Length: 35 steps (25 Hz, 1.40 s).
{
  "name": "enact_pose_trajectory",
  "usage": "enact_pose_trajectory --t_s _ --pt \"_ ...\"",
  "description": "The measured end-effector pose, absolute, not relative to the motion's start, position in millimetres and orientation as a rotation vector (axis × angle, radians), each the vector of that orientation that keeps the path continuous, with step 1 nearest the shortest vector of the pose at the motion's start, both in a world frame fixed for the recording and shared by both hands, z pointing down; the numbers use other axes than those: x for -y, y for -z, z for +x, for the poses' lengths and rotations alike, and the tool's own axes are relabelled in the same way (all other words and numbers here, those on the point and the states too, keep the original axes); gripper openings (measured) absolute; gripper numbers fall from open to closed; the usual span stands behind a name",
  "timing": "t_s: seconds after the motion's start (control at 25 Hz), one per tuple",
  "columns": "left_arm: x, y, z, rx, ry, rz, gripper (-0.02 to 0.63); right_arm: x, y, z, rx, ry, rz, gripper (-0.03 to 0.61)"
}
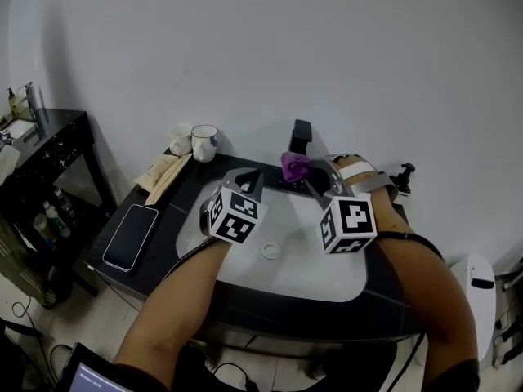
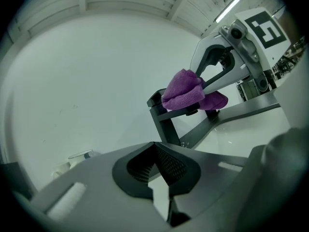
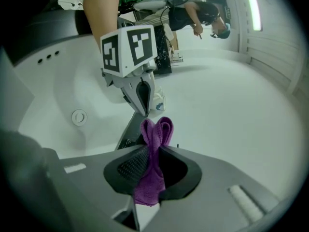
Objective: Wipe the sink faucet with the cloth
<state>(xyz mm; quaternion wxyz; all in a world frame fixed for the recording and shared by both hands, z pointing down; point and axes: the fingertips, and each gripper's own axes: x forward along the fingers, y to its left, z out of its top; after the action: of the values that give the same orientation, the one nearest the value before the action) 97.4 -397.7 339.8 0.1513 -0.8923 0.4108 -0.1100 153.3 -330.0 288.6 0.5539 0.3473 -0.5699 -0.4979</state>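
A black faucet (image 1: 301,137) stands behind the white sink (image 1: 245,256). My right gripper (image 1: 304,172) is shut on a folded purple cloth (image 1: 294,166) and presses it against the faucet's top. In the left gripper view the cloth (image 2: 186,93) drapes over the faucet (image 2: 164,122). From the right gripper view the cloth (image 3: 154,163) sits pinched in the right gripper (image 3: 153,151), its folds sticking out past the tips. My left gripper (image 1: 249,182) hovers over the basin just left of the faucet. Seen from its own camera, the left gripper (image 2: 157,166) is shut and holds nothing.
A white mug (image 1: 204,141) and paper-wrapped packets (image 1: 163,174) sit at the counter's back left, a phone (image 1: 131,235) at its left front. A soap dispenser (image 1: 403,178) stands at the right. The drain (image 1: 270,251) is mid-basin. A black shelf (image 1: 45,149) stands far left.
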Motion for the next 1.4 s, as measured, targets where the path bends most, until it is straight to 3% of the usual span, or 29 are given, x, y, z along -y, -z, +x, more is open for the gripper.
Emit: enact_pose_trajectory --t_s 0.6,1.4 --pt "397 -338 98 -1.199 0.318 -2.567 0.017 282 -332 157 1.376 1.201 0.779 0.067" --pt "395 -328 110 -1.127 0.219 -2.627 0.017 400 -345 192 1.310 1.156 1.178 0.071"
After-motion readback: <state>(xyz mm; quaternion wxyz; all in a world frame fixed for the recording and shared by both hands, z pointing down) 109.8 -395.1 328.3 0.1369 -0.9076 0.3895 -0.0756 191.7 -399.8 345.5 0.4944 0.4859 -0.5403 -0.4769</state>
